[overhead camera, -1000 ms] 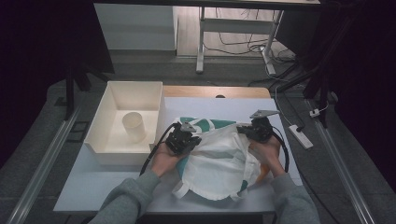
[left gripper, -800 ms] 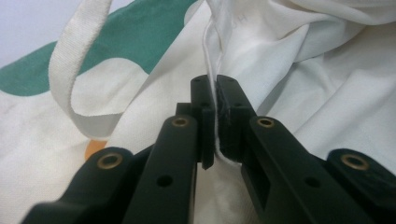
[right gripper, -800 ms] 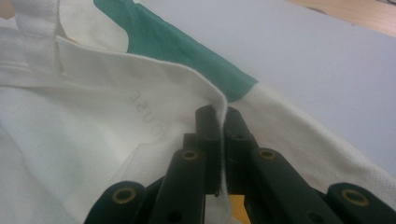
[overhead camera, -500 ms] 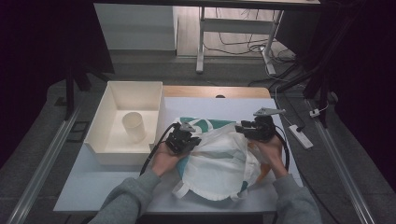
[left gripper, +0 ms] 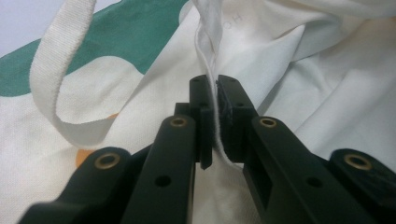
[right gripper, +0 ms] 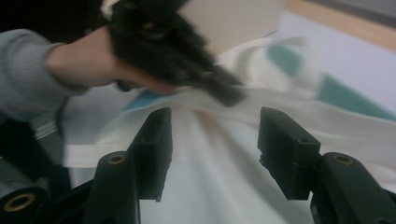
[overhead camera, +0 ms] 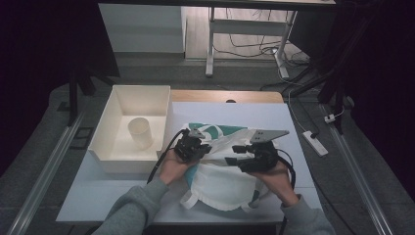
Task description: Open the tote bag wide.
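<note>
At the left edge of the table (overhead camera: 73, 196) stands a white plastic bin (overhead camera: 110, 134) with straight walls; a pale, smooth cylindrical cup (overhead camera: 141, 133) is inside it. Just to the right of the bin, the left gripper (overhead camera: 195, 147) is closed on the thin hem of the cloth bag (overhead camera: 220, 183); in the left gripper view the fold of fabric is pinched between the two black jaws. This grip should stay firm and quiet, because it anchors the mouth of the bag.

The bag lies in the middle of the table, toward the near edge. It is soft woven cotton, cream with green shapes and a small orange spot, wrinkled, and has a flat webbing handle (left gripper: 51, 70) that curls in a loop.

The right gripper (overhead camera: 242, 155) is over the bag with its jaws apart; they have just been opening, and nothing is between them. I judge it should now take the opposite hem cleanly, only one layer, and then pull gently so the opening spreads.
</note>
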Demonstrator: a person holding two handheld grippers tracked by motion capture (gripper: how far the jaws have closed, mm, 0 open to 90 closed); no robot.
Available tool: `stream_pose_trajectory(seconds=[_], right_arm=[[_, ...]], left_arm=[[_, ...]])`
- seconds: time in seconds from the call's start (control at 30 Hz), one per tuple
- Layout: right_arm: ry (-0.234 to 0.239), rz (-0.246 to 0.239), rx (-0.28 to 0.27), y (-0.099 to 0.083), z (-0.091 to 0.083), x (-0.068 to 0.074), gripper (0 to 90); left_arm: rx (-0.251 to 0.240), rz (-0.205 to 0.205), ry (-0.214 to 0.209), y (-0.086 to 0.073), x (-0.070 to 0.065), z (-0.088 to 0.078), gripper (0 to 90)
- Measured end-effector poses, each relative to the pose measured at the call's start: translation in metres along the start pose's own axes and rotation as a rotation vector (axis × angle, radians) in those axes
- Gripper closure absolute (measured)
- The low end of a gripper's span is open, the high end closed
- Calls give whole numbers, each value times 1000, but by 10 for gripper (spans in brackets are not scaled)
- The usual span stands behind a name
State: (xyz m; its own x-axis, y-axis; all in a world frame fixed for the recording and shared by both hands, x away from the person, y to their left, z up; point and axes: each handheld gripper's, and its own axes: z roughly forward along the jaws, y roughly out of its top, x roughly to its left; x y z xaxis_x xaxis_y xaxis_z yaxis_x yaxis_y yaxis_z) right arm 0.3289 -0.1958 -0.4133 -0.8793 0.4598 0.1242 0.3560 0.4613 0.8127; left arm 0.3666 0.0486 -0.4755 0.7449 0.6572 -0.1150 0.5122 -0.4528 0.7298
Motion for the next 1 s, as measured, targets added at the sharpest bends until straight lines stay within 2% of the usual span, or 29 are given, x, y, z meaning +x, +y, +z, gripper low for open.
stream_pose_trajectory(seconds=[0.03,0.07,0.1,0.17,0.27,0.33,0.37,0.47,0.57,0.67,0.73,0.83,1.0], right_arm=[[9,-9,14,0,3,6,453],[10,-33,53,-1,12,15,452],[10,-33,53,-1,12,15,452],[1,-36,99,-5,21,17,449],[-18,-7,149,-16,34,9,453],[-2,17,173,-22,41,4,470],[-1,18,182,-23,43,3,471],[-43,-7,228,-28,50,2,461],[-59,-7,247,-32,55,0,458],[-99,-13,268,-36,57,-5,458],[-95,7,279,-39,59,-9,460],[-104,9,290,-42,61,-11,465],[-117,-17,321,-45,66,-10,485]], left_arm=[[0,0,0,0,0,0,838],[-1,0,0,0,0,0,838],[-1,1,0,0,0,0,838],[0,2,-1,0,0,0,838],[-3,2,-7,0,-1,-1,838],[-1,8,-6,0,-1,0,838],[0,10,-7,0,-2,0,838],[0,8,-7,0,-1,-1,838],[1,10,-6,0,-1,-1,838],[2,10,-7,0,-1,-1,838],[3,11,-6,0,0,-1,838],[3,10,-5,0,0,-2,839],[5,14,-4,0,-1,-2,840]])
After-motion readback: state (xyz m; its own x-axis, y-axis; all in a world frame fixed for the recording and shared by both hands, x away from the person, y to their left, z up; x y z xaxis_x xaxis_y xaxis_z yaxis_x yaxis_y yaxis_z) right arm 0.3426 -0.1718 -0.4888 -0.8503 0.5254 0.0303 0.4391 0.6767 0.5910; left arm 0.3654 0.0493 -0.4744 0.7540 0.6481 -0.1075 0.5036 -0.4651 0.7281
